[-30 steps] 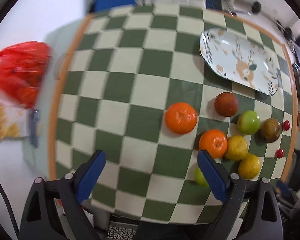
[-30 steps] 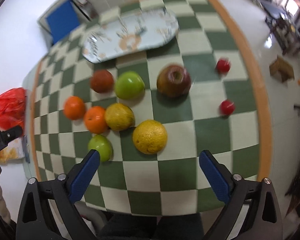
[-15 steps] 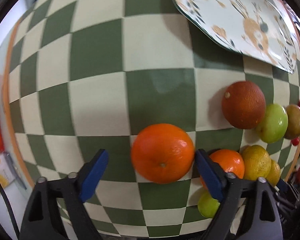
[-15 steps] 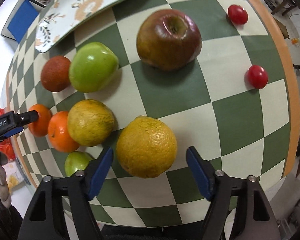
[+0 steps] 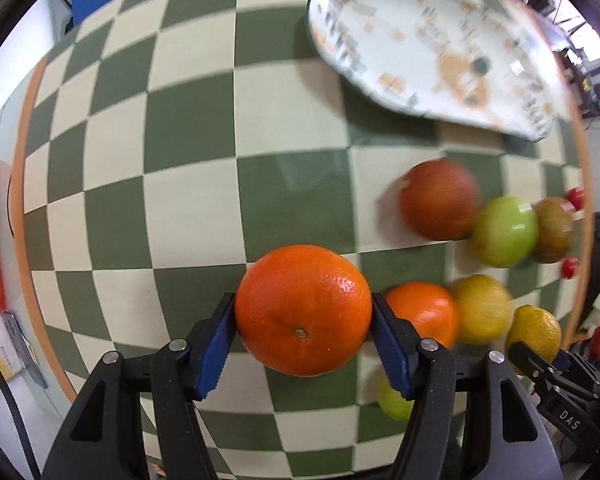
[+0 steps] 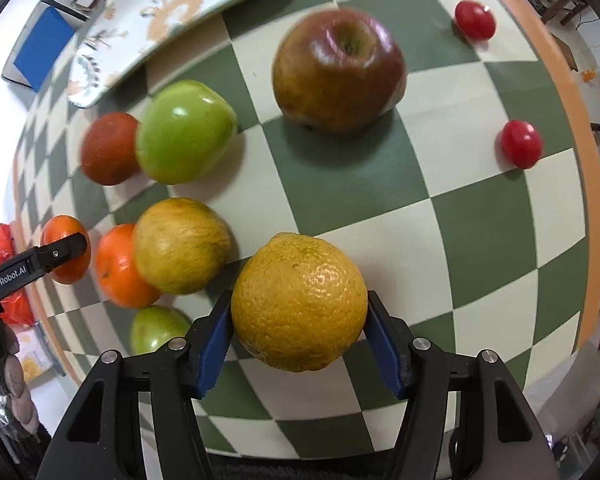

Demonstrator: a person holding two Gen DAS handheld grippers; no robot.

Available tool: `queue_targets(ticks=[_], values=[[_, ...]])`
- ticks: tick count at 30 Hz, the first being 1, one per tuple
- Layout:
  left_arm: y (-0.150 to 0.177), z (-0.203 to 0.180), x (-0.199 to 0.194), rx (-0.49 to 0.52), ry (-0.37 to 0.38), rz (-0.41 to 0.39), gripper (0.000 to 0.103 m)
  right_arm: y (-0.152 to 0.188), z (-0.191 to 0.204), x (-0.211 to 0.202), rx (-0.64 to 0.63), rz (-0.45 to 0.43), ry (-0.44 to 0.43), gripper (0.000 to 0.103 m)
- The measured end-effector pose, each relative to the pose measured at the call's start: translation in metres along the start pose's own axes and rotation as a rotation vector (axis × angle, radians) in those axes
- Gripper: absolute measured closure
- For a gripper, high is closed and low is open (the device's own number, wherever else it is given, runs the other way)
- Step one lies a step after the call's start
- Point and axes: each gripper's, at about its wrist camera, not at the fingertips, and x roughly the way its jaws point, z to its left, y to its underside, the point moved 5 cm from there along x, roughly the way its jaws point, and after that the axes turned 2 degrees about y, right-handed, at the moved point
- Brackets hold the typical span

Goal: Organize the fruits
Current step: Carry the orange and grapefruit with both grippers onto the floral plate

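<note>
In the left wrist view, the left gripper (image 5: pixel 303 326) is clamped on an orange (image 5: pixel 303 310), its blue pads pressed against both sides of the fruit above the checkered tablecloth (image 5: pixel 188 184). Ahead and to the right lies a patterned plate (image 5: pixel 428 48), blurred and with nothing on it. The other fruit sits loose on the cloth to the right: a dark red fruit (image 5: pixel 440 200), a green apple (image 5: pixel 504 230), a second orange (image 5: pixel 424 312) and a yellowish fruit (image 5: pixel 482 308). In the right wrist view, the right gripper (image 6: pixel 300 330) is closed around a yellow citrus fruit (image 6: pixel 299 307), gripped on its two sides. Beyond it lie a red-brown apple (image 6: pixel 338 70), the green apple (image 6: pixel 186 132), a mottled yellow apple (image 6: pixel 182 246), a small green fruit (image 6: pixel 158 328) near the table edge and two cherry tomatoes (image 6: pixel 520 144), well apart from the rest. The task looks barely started: two fruits are in hand, none on the plate, and every other piece is yet to be sorted.
</note>
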Motion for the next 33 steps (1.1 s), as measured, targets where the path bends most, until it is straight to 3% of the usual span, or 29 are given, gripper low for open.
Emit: queue_targets(ticks=[5,8,11,16,23,31,32,33], values=[[-0.04,-0.027,-0.059,-0.032,0.107,-0.086,0.041,-0.035,0.033,-0.059,-0.091,-0.111,-0.051,0.038],[-0.085,-0.041,-0.072,-0.053,0.13,-0.119,0.04,-0.093,0.051,-0.089,-0.151,-0.175,-0.062,0.038],[-0.141,-0.049,-0.062,-0.111,0.142,-0.099,0.04,-0.158,0.065,-0.1,-0.218,-0.234,-0.022,0.038],[-0.192,-0.048,-0.016,-0.195,0.174,-0.01,0.04,-0.245,0.09,-0.076,-0.319,-0.214,0.033,0.038],[-0.21,-0.054,0.009,-0.209,0.151,0.057,0.04,-0.283,0.102,-0.032,-0.419,-0.153,0.098,0.038],[-0.211,-0.059,0.014,-0.204,0.129,0.083,0.04,-0.297,0.096,-0.022,-0.43,-0.098,0.068,0.037],[-0.211,-0.059,0.012,-0.205,0.126,0.071,0.04,-0.296,0.093,-0.024,-0.425,-0.085,0.056,0.034],[-0.211,-0.058,0.01,-0.203,0.121,0.056,0.033,-0.293,0.091,-0.026,-0.418,-0.084,0.046,0.027]])
